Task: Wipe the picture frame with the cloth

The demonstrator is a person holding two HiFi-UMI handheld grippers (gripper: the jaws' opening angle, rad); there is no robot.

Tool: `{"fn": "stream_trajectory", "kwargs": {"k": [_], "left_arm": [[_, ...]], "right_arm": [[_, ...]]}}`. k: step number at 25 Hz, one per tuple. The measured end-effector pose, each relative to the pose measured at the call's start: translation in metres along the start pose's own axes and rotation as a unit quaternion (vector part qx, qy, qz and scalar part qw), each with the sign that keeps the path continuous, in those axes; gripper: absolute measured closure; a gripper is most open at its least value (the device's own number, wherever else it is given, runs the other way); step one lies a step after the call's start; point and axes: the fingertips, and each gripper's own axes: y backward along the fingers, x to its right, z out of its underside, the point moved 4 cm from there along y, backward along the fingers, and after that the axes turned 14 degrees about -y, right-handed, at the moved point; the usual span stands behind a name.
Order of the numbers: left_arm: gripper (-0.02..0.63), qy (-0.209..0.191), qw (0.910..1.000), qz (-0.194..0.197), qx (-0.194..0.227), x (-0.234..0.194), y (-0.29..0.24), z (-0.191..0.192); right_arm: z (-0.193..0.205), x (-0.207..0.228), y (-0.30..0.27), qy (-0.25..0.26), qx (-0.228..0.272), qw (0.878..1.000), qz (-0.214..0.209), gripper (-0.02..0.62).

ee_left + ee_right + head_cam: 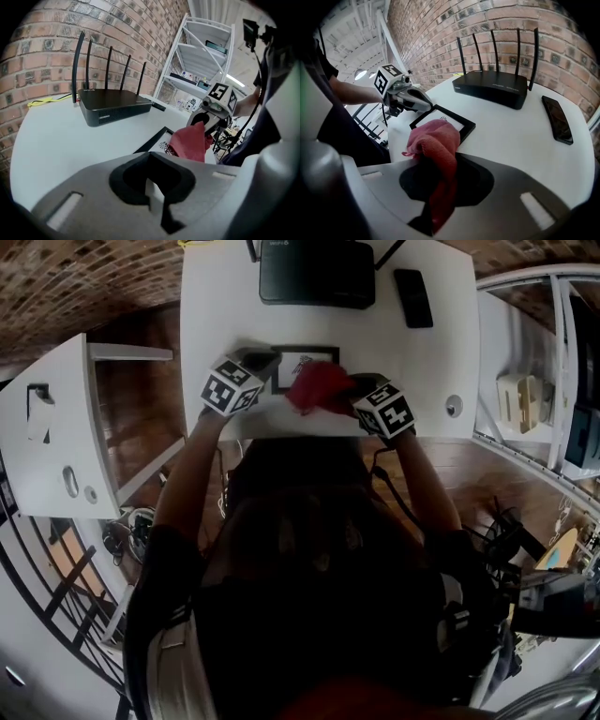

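Note:
A black picture frame (302, 356) with a white printed sheet lies flat on the white table (422, 381) near its front edge. A red cloth (319, 388) is bunched over the frame's right part. My right gripper (358, 392) is shut on the cloth (436, 140), which hangs out between its jaws and down onto the frame (462, 123). My left gripper (261, 364) is shut with nothing between its jaws, and its tips sit at the frame's left corner (425, 107). In the left gripper view the cloth (190, 143) covers the frame's (151, 143) far side.
A black router (316, 273) with several antennas stands at the back of the table. A dark phone (412, 298) lies to its right. A yellow cable (44, 100) runs along the brick wall. White shelving (534, 399) stands to the right, and a white side table (56, 427) to the left.

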Motion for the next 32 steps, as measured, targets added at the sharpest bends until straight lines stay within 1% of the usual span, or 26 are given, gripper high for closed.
{"fn": "stream_trajectory", "kwargs": {"k": [5,8,9,11,13,15,18,20,23,25,28,30,32], "left_arm": [[0.604,0.009,1.0,-0.001,0.001,0.001,0.0,0.0],[0.604,0.011,0.9999,-0.007,0.002,0.001,0.001,0.0],[0.603,0.015,0.9998,-0.012,0.006,0.0,0.004,0.0],[0.603,0.032,0.9989,-0.017,0.029,0.0,0.013,-0.003],[0.603,0.046,0.9978,-0.009,0.048,0.006,0.022,-0.006],[0.604,0.045,0.9977,0.008,0.05,0.016,0.027,-0.003],[0.603,0.033,0.9975,0.039,0.048,0.037,0.024,-0.001],[0.604,0.025,0.9975,0.048,0.044,0.048,0.017,0.0],[0.603,0.008,0.9979,0.054,0.035,0.059,0.008,0.002],[0.603,0.0,0.9979,0.056,0.033,0.064,0.005,0.004],[0.603,-0.007,0.998,0.053,0.035,0.066,0.003,0.006],[0.603,-0.019,0.9982,0.047,0.033,0.067,0.001,0.005],[0.603,-0.037,0.998,0.046,0.022,0.069,-0.001,0.005]], "right_arm": [[0.002,0.005,0.01,-0.016,0.018,1.0,0.005,0.532],[0.003,0.008,0.019,-0.054,0.038,0.998,-0.008,0.531],[0.003,0.009,0.023,-0.068,0.046,0.997,-0.015,0.531],[-0.001,0.007,0.03,-0.097,0.06,0.993,-0.041,0.531],[-0.007,0.004,0.038,-0.129,0.077,0.986,-0.071,0.531],[-0.016,0.001,0.044,-0.144,0.094,0.981,-0.09,0.531],[-0.028,-0.007,0.048,-0.123,0.103,0.983,-0.091,0.531],[-0.035,-0.014,0.049,-0.102,0.103,0.985,-0.092,0.531],[-0.049,-0.03,0.049,-0.066,0.105,0.988,-0.097,0.531],[-0.059,-0.044,0.046,-0.031,0.103,0.989,-0.099,0.531],[-0.071,-0.064,0.037,0.019,0.089,0.991,-0.099,0.531],[-0.077,-0.073,0.029,0.046,0.078,0.991,-0.097,0.531],[-0.081,-0.081,0.02,0.079,0.065,0.991,-0.087,0.531]]}}
